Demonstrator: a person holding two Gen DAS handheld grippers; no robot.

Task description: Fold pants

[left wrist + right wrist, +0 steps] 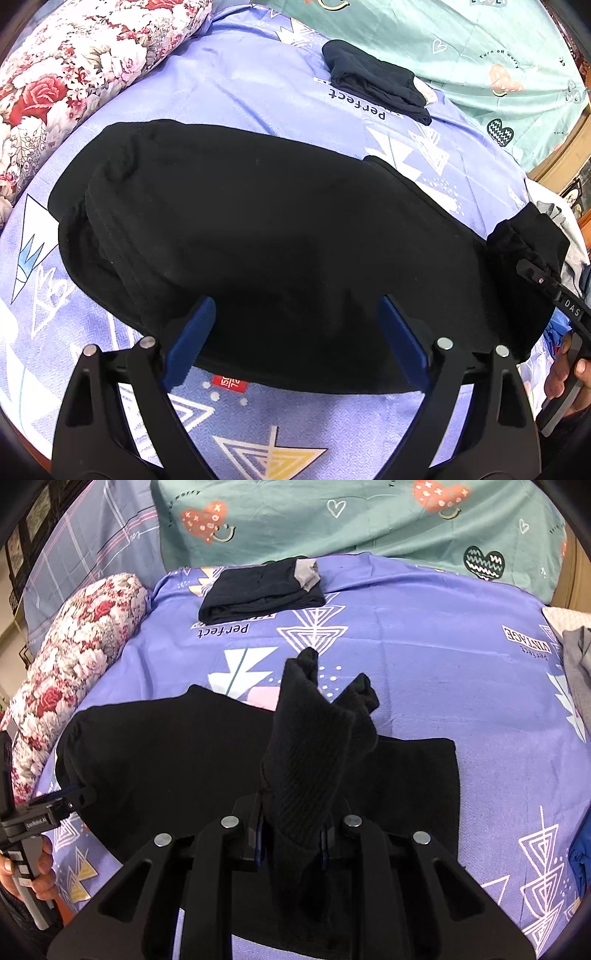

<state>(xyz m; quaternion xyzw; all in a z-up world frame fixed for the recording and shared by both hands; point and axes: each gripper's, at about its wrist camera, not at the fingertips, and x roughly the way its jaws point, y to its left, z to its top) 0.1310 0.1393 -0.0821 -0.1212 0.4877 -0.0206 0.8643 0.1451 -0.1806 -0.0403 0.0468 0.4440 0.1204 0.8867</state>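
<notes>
Black pants (266, 236) lie spread on the purple patterned bedsheet (229, 81), partly folded. My left gripper (295, 332) hovers open over their near edge, its blue pads (192, 332) wide apart with only cloth beneath. In the right wrist view my right gripper (291, 834) is shut on a bunched ribbed cuff end of the pants (310, 746), which stands up from the jaws above the flat part of the pants (177, 753). At the right edge of the left wrist view, the right gripper (532, 273) holds that bunched end. The left gripper (70, 801) shows at the left edge of the right wrist view.
A folded dark garment (258, 590) lies at the far side of the sheet. A floral bolster (74, 664) borders the left, a teal heart-print cover (369, 520) the back. Grey and blue clothes (576, 657) sit at the right edge. A hand (40, 864) grips the left handle.
</notes>
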